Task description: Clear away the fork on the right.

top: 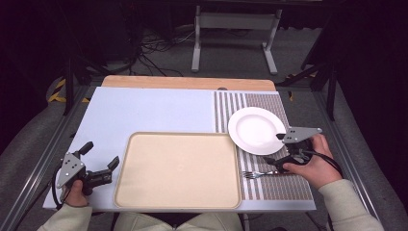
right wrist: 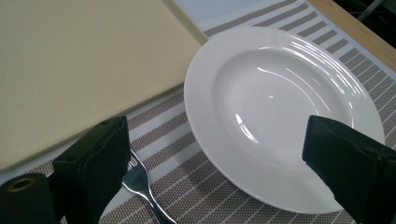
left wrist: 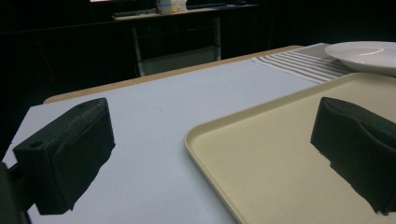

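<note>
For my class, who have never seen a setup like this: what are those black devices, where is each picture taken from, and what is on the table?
A person sits at a table, holding a hand-operated two-jaw gripper in each hand: the left gripper and the right gripper. One camera looks down from above; the other two ride on the grippers and look along their black jaws. On the table lie a beige tray, a white plate and a fork, the last two on a striped placemat. Both grippers are open and hold nothing; the right one hovers by the plate and fork.
</note>
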Available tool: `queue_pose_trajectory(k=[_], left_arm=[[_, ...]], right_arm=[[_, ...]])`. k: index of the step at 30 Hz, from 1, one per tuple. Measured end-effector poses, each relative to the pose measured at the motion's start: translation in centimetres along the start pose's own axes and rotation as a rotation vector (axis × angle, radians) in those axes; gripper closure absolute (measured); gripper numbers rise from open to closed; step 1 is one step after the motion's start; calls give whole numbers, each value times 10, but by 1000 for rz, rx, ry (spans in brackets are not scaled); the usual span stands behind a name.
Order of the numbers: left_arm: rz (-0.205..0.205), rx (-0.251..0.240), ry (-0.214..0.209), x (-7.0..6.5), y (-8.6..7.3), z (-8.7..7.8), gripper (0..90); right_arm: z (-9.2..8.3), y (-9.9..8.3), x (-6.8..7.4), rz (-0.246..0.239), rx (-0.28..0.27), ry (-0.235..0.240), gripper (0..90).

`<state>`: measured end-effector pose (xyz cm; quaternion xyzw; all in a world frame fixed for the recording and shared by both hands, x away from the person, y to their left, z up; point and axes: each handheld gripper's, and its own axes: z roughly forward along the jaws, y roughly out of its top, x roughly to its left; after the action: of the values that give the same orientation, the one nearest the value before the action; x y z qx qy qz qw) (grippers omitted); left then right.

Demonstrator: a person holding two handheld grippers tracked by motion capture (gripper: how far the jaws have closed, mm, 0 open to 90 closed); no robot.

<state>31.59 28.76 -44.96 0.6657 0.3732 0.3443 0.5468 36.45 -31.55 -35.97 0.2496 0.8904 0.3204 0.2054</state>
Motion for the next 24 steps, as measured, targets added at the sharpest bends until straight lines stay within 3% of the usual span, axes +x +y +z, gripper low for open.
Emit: queue_pose_trajectory(k=[4, 11, 24], left_arm=[[2, 3, -3, 0, 0, 0, 1], [-1, -1, -1, -1, 0, 0, 1], [5, 14, -6, -1, 0, 1, 1]], right_arm=[[4, 3, 0, -56, 65, 15, 99], [12, 5, -3, -100, 175, 41, 99], [20, 8, -2, -158, 300, 107, 98]])
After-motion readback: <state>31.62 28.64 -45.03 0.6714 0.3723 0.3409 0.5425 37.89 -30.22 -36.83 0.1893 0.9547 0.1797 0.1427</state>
